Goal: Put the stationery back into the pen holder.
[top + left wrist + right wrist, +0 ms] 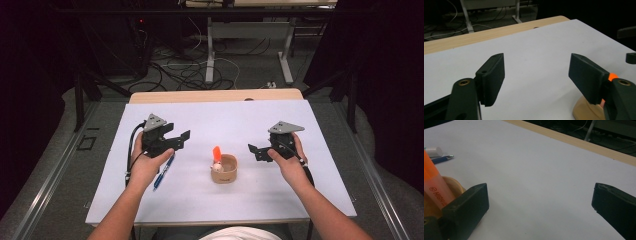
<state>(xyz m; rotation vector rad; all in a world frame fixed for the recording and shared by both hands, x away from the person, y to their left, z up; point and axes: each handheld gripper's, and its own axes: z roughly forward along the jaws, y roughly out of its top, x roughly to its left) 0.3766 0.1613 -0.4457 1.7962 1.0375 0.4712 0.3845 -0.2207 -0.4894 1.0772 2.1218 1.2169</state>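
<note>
Nearest the person, a blue pen lies on the white sheet, half under the left hand. It also shows far off in the right gripper view, beside what looks like a white cap; what that belongs to I cannot tell.

Just beyond, near the middle of the sheet, stands a small tan cup. An orange highlighter stands in it, leaning and sticking out above the rim. That part of the tidying looks done.

The left gripper hovers left of the cup, well apart from it, its jaws spread with nothing between them. The left gripper view confirms it: only bare sheet lies between the two black jaws, and the cup sits off behind one of them.

The right gripper hovers right of the cup, near it but not touching, jaws spread wide and empty.

What is left, as I judge it, is the pen: it is still flat on the sheet, outside the cup, and no jaw is on it. Putting it in would seem to be the next job.

Farther off, the wooden table edge shows past the sheet, then cables on the floor.
</note>
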